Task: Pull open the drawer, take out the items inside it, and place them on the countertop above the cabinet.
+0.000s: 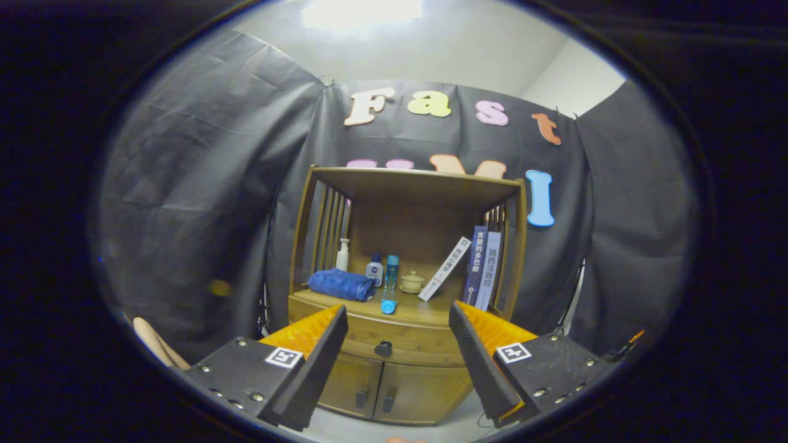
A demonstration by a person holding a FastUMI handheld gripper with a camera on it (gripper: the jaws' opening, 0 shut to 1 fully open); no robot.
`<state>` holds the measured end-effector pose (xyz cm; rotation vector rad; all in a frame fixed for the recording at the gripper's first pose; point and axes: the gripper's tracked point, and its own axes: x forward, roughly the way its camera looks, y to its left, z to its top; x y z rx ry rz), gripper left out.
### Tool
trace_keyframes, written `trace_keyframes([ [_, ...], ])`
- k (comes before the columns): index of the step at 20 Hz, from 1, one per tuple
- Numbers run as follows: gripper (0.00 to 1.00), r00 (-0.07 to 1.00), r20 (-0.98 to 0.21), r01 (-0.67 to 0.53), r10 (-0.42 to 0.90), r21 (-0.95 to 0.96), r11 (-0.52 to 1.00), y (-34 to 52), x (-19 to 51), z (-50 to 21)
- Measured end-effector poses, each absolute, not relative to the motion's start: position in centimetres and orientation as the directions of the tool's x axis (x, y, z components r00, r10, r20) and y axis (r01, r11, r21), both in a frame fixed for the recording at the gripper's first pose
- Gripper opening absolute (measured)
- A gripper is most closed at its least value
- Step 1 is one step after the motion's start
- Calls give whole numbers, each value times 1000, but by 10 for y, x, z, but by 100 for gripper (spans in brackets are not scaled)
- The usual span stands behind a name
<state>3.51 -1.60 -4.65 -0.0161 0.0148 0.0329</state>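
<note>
I have the hand-held gripper [399, 363] standing off from the wooden cabinet [394, 344], its two fingers spread wide apart with nothing between them. The drawer [394, 342] sits just beyond the fingertips, seen in the gap between them, and appears fully closed; its dark knob [383, 349] is centred on the front. Whatever the drawer contains is hidden. Below the drawer are two cabinet doors [394, 389], each with a small dark handle, both closed.

The surface [411, 310] above the drawer carries several things. At its left lies a rolled blue towel [341, 285]. Behind the towel stands a white pump bottle [342, 255]. Near the middle are a small dark-capped bottle [374, 270] and a tall blue bottle [391, 271], and a blue item [388, 306] lies near the front edge, just ahead of the tall bottle. A small lidded cup on a saucer [412, 282] sits right of centre. One white book [444, 269] leans against two upright books [482, 267] at the right side.
</note>
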Motion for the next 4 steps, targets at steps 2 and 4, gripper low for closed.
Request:
trace_keyframes([
  [2,99,1000,-1,-25,25,-6,1000,-18,28,-42],
  [4,99,1000,1,-16,16,3,1000,-22,24,-40],
])
